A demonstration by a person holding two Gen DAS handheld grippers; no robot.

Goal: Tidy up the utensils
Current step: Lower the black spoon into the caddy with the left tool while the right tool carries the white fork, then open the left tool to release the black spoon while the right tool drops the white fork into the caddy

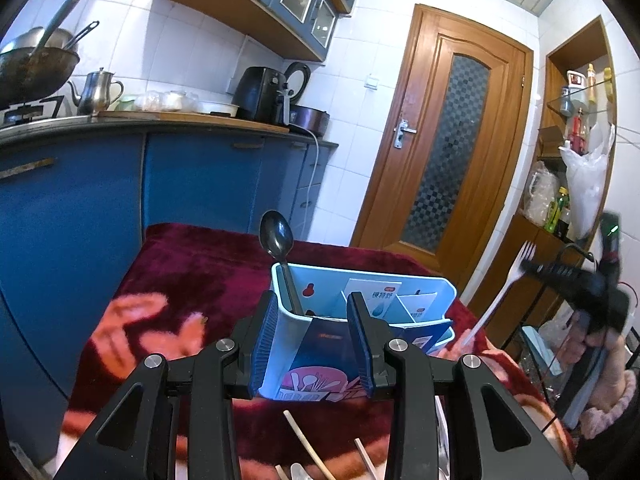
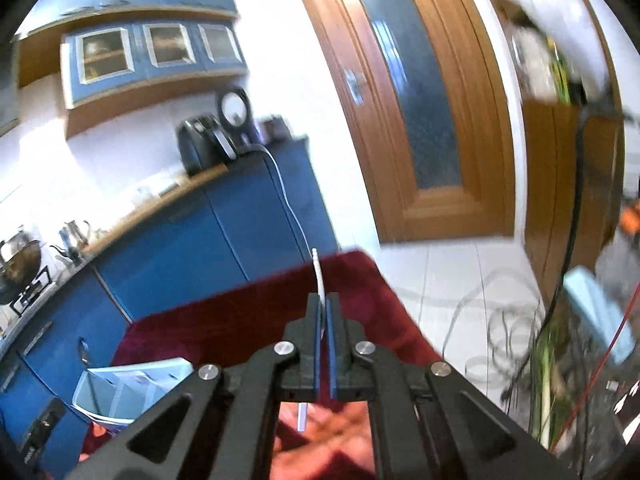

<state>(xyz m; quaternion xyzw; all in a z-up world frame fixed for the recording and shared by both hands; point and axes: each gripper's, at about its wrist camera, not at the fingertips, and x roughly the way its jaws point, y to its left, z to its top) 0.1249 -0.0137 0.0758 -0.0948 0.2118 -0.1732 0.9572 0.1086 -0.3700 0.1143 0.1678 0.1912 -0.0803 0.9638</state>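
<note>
A light blue utensil holder (image 1: 404, 312) with card dividers stands on the dark red cloth (image 1: 192, 280). A metal spoon (image 1: 277, 236) stands in its left compartment. My left gripper (image 1: 316, 312) is shut on the holder's near left wall, one pad outside and one inside. My right gripper (image 2: 323, 300) is shut on a white plastic fork (image 2: 319, 272), whose tines point away and whose handle end shows below the pads. In the left wrist view the right gripper (image 1: 532, 268) hovers to the right of the holder with the fork (image 1: 500, 292) slanting up. The holder (image 2: 132, 384) sits low left in the right wrist view.
Several wooden chopsticks (image 1: 308, 448) and a pale utensil lie on the cloth just before me. Blue kitchen cabinets (image 1: 120, 184) with a wok, kettle and air fryer stand behind. A wooden door (image 1: 448, 140) and a shelf (image 1: 576, 128) are at right. Cables lie on the floor (image 2: 500, 320).
</note>
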